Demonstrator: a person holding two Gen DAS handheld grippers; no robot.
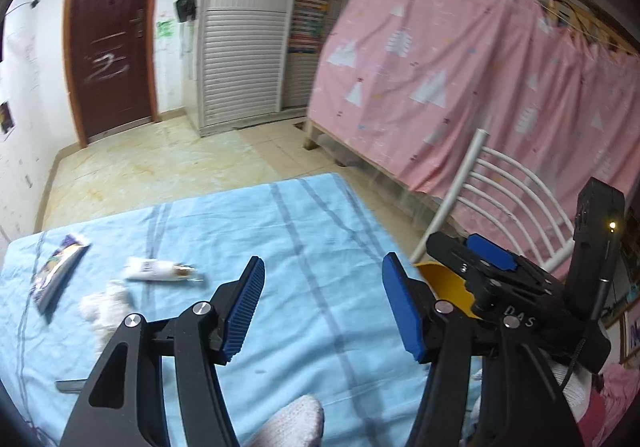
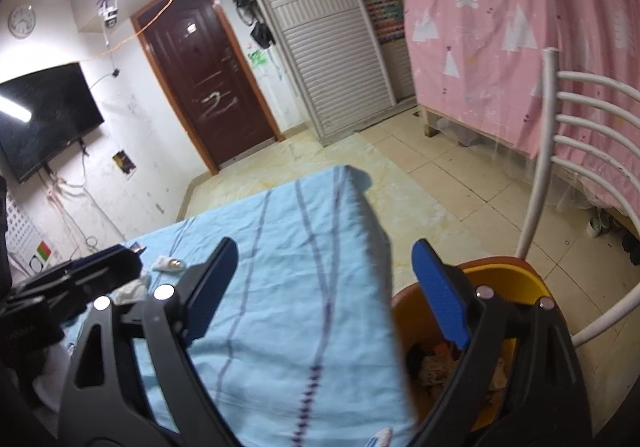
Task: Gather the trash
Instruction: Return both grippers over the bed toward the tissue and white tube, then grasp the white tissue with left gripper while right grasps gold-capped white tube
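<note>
On the light blue striped cloth lie a dark printed wrapper, a white tube-like packet and a crumpled white tissue, all left of my left gripper. That gripper is open with only cloth between its blue pads. My right gripper is open wide and empty over the cloth's right edge. An orange bin with scraps inside stands beside that edge, behind the right finger. The packet and tissue show far left in the right wrist view.
A white metal chair stands behind the bin. A pink patterned curtain hangs to the right. Tiled floor, a white shutter cabinet and a brown door lie beyond. A TV hangs on the left wall.
</note>
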